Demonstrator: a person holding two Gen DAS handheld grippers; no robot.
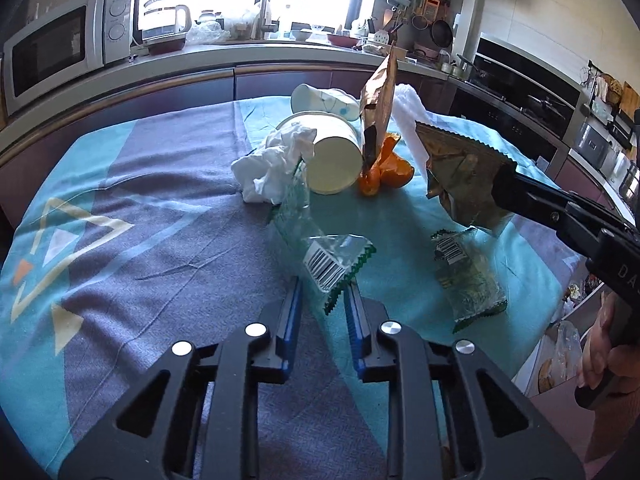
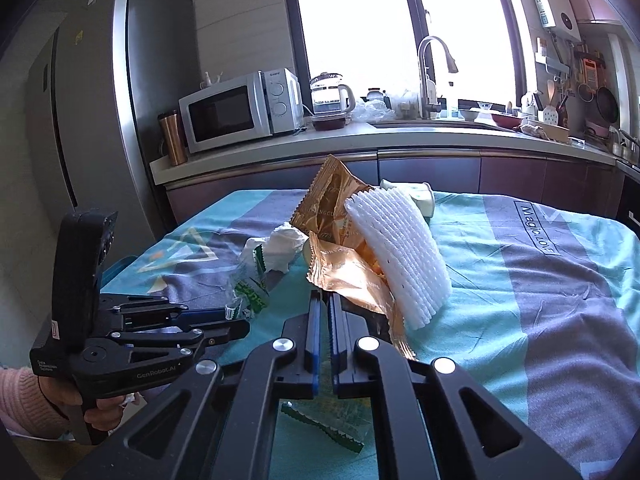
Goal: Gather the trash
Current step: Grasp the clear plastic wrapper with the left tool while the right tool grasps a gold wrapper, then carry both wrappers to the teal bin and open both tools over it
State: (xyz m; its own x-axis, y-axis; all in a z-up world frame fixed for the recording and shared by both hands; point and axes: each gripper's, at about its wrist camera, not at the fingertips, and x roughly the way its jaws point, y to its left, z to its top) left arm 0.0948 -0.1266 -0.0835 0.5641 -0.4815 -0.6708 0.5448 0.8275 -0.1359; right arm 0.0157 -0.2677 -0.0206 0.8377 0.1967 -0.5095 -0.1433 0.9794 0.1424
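Clear wrapper [image 1: 334, 262] corner sits between the left tongs [image 1: 322, 292].

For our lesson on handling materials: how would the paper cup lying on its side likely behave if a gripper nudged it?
The paper cup lies on its side, so it would probably roll in a curve. It looks empty and thin-walled, so likely light and easily crushed. The crumpled tissue touching its rim might damp the roll.
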